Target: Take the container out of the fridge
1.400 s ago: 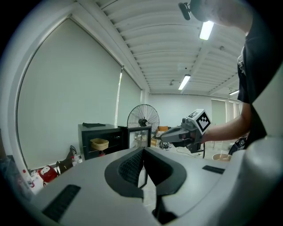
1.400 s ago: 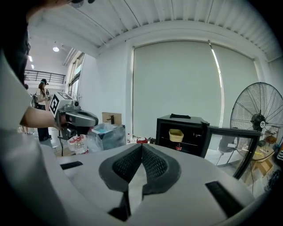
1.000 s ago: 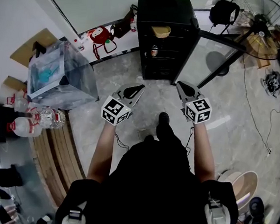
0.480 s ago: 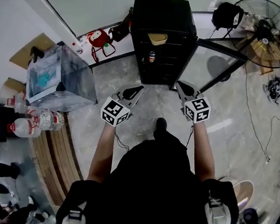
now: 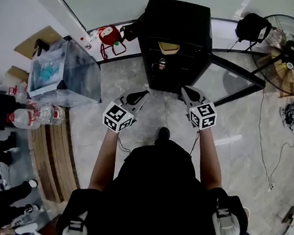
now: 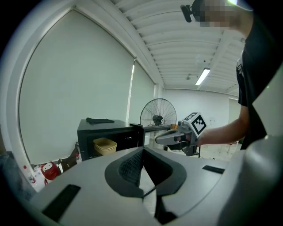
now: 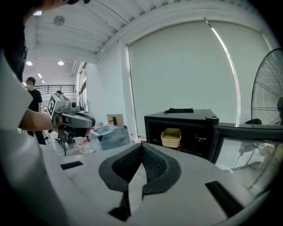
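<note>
Well beyond both jaws, the container [image 5: 169, 47] sits inside the fridge [image 5: 180, 17].

The head view looks steeply down from above the person, with the left tool [image 5: 137, 96] and the right tool [image 5: 189, 95] in the middle and the fridge [image 5: 178, 19] just ahead of them. Each tool view looks low along its own jaws toward this same open fridge, and catches the other tool at its side.

The pale tan container [image 5: 169, 47] sat upright on the upper shelf inside the small black fridge [image 5: 177, 16] (its glass door [image 5: 228, 76] stood swung wide open).
</note>
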A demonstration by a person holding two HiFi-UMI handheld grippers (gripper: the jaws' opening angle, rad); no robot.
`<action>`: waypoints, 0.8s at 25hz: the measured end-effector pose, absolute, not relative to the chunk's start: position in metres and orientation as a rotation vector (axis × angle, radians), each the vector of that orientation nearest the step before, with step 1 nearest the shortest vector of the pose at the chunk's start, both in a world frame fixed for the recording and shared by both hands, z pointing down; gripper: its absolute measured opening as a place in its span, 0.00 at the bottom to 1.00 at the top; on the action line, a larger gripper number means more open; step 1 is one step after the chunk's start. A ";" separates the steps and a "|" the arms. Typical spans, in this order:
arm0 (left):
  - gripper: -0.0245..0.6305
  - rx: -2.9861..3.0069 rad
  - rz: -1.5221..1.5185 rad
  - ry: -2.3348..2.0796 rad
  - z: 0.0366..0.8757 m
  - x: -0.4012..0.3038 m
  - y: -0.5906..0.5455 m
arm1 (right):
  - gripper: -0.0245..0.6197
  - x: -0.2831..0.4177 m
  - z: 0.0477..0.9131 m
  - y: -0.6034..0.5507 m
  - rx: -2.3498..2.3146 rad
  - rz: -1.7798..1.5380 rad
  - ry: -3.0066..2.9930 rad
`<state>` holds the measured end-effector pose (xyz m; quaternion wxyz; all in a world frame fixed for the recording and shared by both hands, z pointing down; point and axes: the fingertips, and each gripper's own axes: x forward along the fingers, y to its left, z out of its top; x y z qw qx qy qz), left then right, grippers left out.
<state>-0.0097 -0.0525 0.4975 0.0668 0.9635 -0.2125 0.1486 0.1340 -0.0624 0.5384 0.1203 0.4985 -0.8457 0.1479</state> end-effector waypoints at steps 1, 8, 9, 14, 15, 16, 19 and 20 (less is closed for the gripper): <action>0.06 2.898 0.453 -0.658 0.499 -0.007 -0.057 | 0.03 0.136 0.540 -0.069 1.438 0.428 -2.477; 0.06 2.853 0.466 -0.732 0.506 0.008 -0.077 | 0.03 0.144 0.553 -0.106 1.302 0.305 -2.423; 0.06 2.849 0.470 -0.725 0.508 0.010 -0.078 | 0.04 0.145 0.554 -0.110 1.290 0.301 -2.422; 0.06 2.831 0.478 -0.701 0.514 0.013 -0.093 | 0.03 0.142 0.558 -0.126 1.278 0.346 -2.447; 0.06 2.831 0.476 -0.695 0.514 0.012 -0.099 | 0.04 0.139 0.558 -0.130 1.261 0.340 -2.449; 0.06 2.834 0.475 -0.687 0.514 0.011 -0.105 | 0.03 0.135 0.558 -0.133 1.236 0.334 -2.454; 0.06 2.837 0.461 -0.661 0.518 0.012 -0.123 | 0.03 0.125 0.558 -0.145 1.177 0.305 -2.445; 0.06 2.837 0.458 -0.649 0.519 0.013 -0.130 | 0.03 0.124 0.559 -0.149 1.171 0.291 -2.430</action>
